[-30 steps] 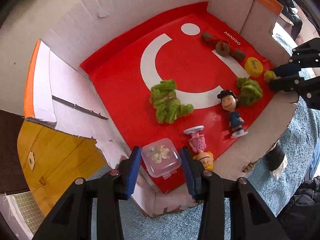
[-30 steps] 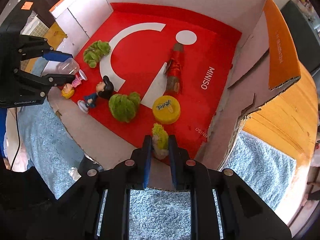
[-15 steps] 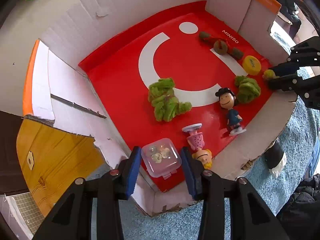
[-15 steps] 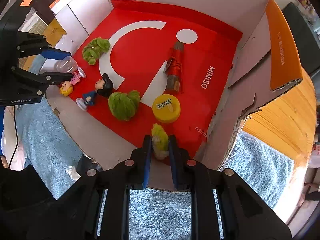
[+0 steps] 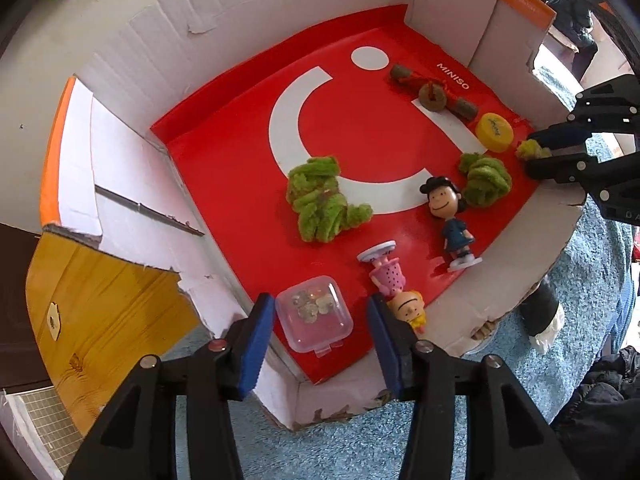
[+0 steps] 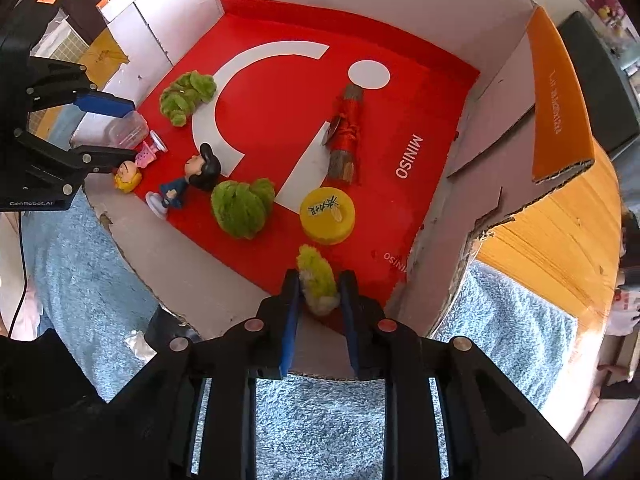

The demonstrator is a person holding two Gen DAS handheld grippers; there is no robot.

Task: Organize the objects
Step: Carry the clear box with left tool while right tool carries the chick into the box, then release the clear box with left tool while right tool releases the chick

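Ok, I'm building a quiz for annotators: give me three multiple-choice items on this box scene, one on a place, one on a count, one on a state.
1. Where is the cap? A) by the stick's end B) in the case C) outside the box
2. How many loose green bundles lie on the liner? A) one B) two C) four
3. The right gripper is: A) open, empty B) shut on the tuft C) shut on the cap
Key: A, the cap sits beside the stick; B, two bundles lie apart; B, the tuft sits pinched.
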